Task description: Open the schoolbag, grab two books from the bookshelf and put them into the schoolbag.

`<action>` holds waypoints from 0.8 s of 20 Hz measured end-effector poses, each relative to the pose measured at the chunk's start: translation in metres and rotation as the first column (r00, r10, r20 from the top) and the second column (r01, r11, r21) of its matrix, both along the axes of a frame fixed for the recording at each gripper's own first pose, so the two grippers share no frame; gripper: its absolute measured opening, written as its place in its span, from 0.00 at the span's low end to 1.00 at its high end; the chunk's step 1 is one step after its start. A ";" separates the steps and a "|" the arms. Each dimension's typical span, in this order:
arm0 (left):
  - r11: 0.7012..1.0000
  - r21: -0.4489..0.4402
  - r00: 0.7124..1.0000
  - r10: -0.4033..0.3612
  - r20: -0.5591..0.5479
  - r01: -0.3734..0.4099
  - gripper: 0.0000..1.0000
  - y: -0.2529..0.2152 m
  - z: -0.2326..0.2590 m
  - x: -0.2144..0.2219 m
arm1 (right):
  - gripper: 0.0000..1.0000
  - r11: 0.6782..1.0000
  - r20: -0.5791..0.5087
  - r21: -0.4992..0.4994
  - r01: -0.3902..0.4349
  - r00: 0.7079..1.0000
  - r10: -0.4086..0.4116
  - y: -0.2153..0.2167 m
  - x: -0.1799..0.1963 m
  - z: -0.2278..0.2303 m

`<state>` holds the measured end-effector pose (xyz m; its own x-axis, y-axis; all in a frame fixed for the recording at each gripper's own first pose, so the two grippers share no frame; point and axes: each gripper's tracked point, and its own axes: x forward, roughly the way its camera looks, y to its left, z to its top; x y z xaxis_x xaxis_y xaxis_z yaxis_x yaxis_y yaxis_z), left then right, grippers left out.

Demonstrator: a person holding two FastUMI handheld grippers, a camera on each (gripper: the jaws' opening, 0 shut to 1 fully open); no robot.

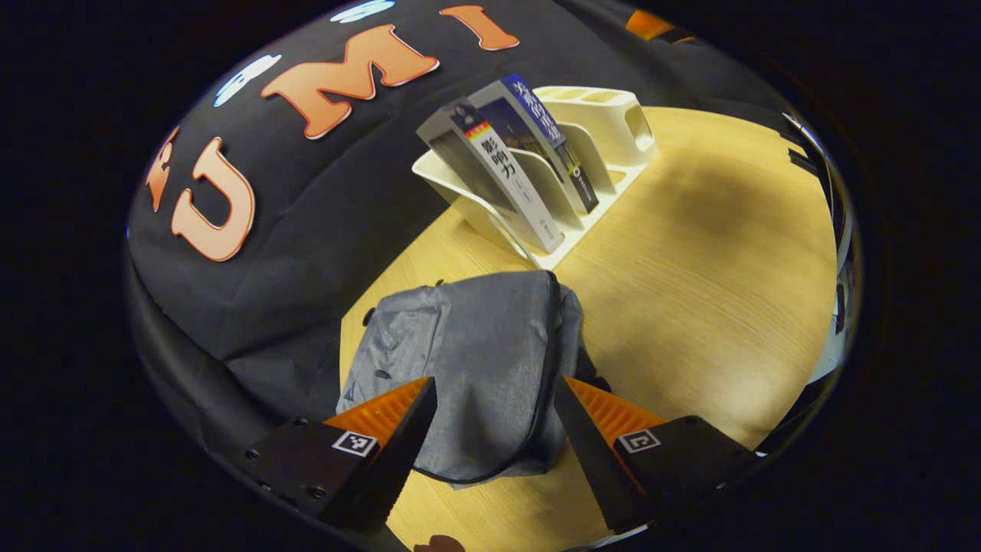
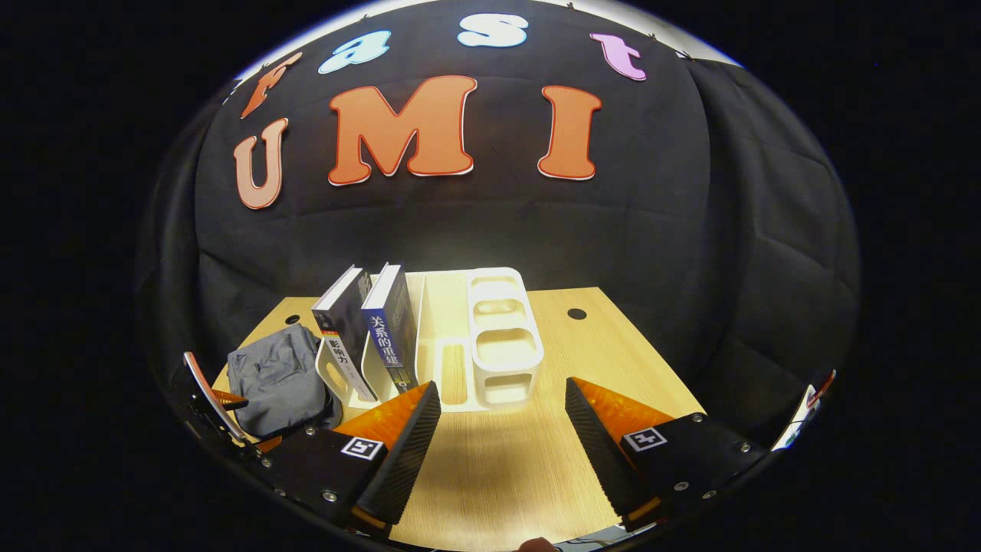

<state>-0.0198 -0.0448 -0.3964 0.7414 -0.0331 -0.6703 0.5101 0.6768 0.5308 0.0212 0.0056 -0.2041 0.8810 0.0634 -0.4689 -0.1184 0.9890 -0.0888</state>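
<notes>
The grey schoolbag (image 1: 479, 368) lies flat and closed on the counter (image 1: 705, 284), its dark zipper line running along one edge. The left tongs (image 1: 494, 429) hang just above the schoolbag with fingers apart and nothing between them. Beyond the schoolbag, touching or nearly touching its far edge, stands the white bookshelf (image 1: 605, 130), with two books leaning in its slots: a grey-spined book (image 1: 498, 172) on the side nearer the schoolbag and a blue-spined book (image 1: 548, 130) just behind it.

In the right gripper view, the right tongs (image 2: 502, 418) also stand apart and empty, hovering over bare counter in front of the bookshelf (image 2: 498, 337), with the schoolbag (image 2: 276, 379) off beside the bookshelf's book end.

By my judgement nothing of the task is done yet; opening the schoolbag comes first. The risks from here: the fabric is limp, so tongs closing on cloth instead of the zipper pull would only bunch it up, and pulling with one gripper alone could drag the whole schoolbag against the bookshelf and tip the leaning books. The zipper pull itself is too small to pick out, so aiming for it is uncertain.
</notes>
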 end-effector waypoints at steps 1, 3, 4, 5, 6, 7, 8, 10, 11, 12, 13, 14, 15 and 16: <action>1.000 0.009 1.000 0.004 -0.020 -0.004 0.98 0.002 -0.009 -0.001 | 0.98 1.000 -0.006 0.002 0.002 1.000 -0.002 -0.002 0.000 -0.003; 0.999 0.035 0.998 0.022 -0.053 -0.021 0.98 0.009 -0.023 0.000 | 0.98 1.000 -0.015 -0.001 0.011 1.000 -0.011 -0.007 0.001 -0.005; 0.999 0.042 0.997 0.034 -0.075 -0.031 0.98 0.011 -0.028 0.002 | 0.98 1.000 -0.018 -0.003 0.015 1.000 -0.015 -0.010 0.002 -0.006; 0.999 0.043 0.996 0.036 -0.086 -0.032 0.98 0.010 -0.031 0.003 | 0.98 1.000 -0.021 -0.004 0.020 1.000 -0.020 -0.012 0.003 -0.007; 0.998 0.046 0.996 0.038 -0.085 -0.034 0.98 0.010 -0.030 0.007 | 0.98 1.000 -0.023 -0.002 0.023 0.999 -0.023 -0.013 0.005 -0.007; 0.999 0.048 0.996 0.030 -0.087 -0.026 1.00 0.008 -0.028 0.008 | 0.98 1.000 -0.025 0.002 0.027 0.999 -0.027 -0.013 0.007 -0.007; 0.998 0.060 0.996 0.028 -0.084 -0.023 0.81 0.008 -0.027 0.011 | 0.98 1.000 -0.025 0.006 0.029 0.999 -0.029 -0.013 0.009 -0.007; 0.997 0.077 0.995 0.021 -0.100 -0.013 0.65 0.008 -0.027 0.011 | 0.98 0.999 -0.027 0.020 0.032 0.999 -0.031 -0.013 0.012 -0.007; 0.996 0.083 0.992 0.020 -0.122 -0.010 0.41 0.008 -0.028 0.011 | 0.98 0.999 -0.028 0.030 0.030 0.999 -0.029 -0.012 0.012 -0.007; 0.996 0.082 0.991 0.034 -0.130 -0.023 0.25 0.010 -0.022 0.010 | 0.98 0.999 -0.031 0.039 0.025 0.999 -0.024 -0.011 0.012 -0.006; 0.998 0.050 0.990 0.045 -0.137 -0.039 0.10 0.010 -0.020 0.014 | 0.98 0.999 -0.032 0.044 0.019 0.999 -0.018 -0.010 0.015 -0.006; 0.998 0.020 0.987 0.062 -0.146 -0.060 0.08 0.011 -0.015 0.015 | 0.98 0.999 -0.035 0.044 0.014 0.999 -0.012 -0.009 0.017 -0.006; 0.997 -0.009 0.984 0.072 -0.162 -0.074 0.06 0.013 -0.009 0.017 | 0.98 0.999 -0.036 0.045 0.010 0.999 -0.008 -0.007 0.020 -0.007; 0.997 -0.026 0.980 0.070 -0.184 -0.076 0.05 0.014 -0.006 0.019 | 0.98 0.999 -0.037 0.050 0.007 0.999 -0.005 -0.004 0.022 -0.007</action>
<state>-0.0004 -0.0310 -0.4019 0.6075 -0.0080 -0.7943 0.5452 0.7314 0.4096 0.0433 0.0016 -0.2115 0.8638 0.0825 -0.4970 -0.1149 0.9928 -0.0348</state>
